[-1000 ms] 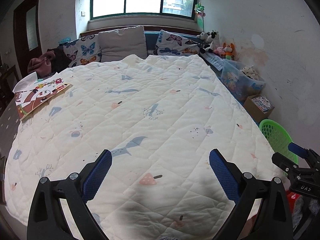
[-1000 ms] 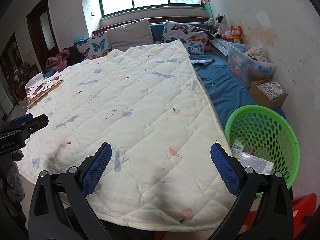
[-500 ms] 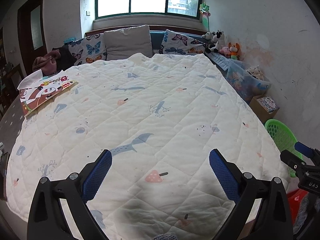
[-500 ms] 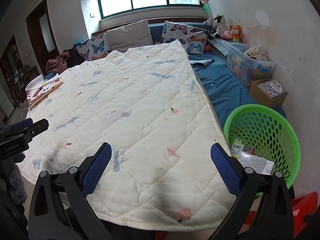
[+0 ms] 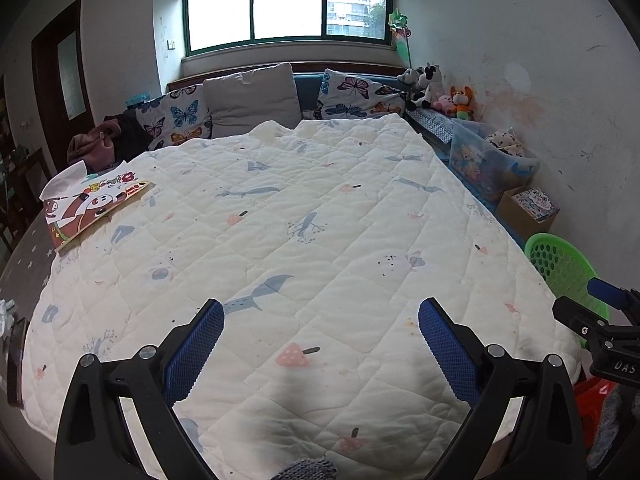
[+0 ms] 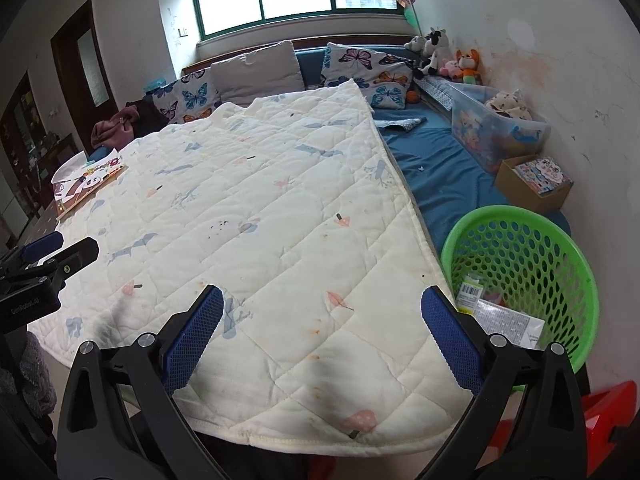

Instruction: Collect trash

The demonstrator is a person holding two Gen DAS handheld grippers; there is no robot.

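A green perforated basket [image 6: 528, 280] stands at the bed's right side, on the blue mattress edge; it also shows at the right of the left wrist view as the basket [image 5: 560, 264]. Inside lie paper wrappers [image 6: 500, 314], one with a barcode. My right gripper [image 6: 322, 320] hovers open over the white quilt's [image 6: 260, 208] near corner, left of the basket, holding nothing. My left gripper [image 5: 320, 332] is open above the quilt [image 5: 280, 220] and holds nothing. Each gripper's tip shows at the edge of the other's view.
A picture book [image 5: 92, 200] lies at the quilt's far left. Pillows [image 5: 250, 100] line the headboard under the window. A clear toy bin [image 6: 496, 124], a cardboard box [image 6: 536, 178] and plush toys [image 6: 444, 56] sit along the right wall. A red stool [image 6: 600, 412] stands below the basket.
Both grippers have drawn back and tilted up a little, so the room's far end sits lower in the views. Both have stayed open with nothing in them.
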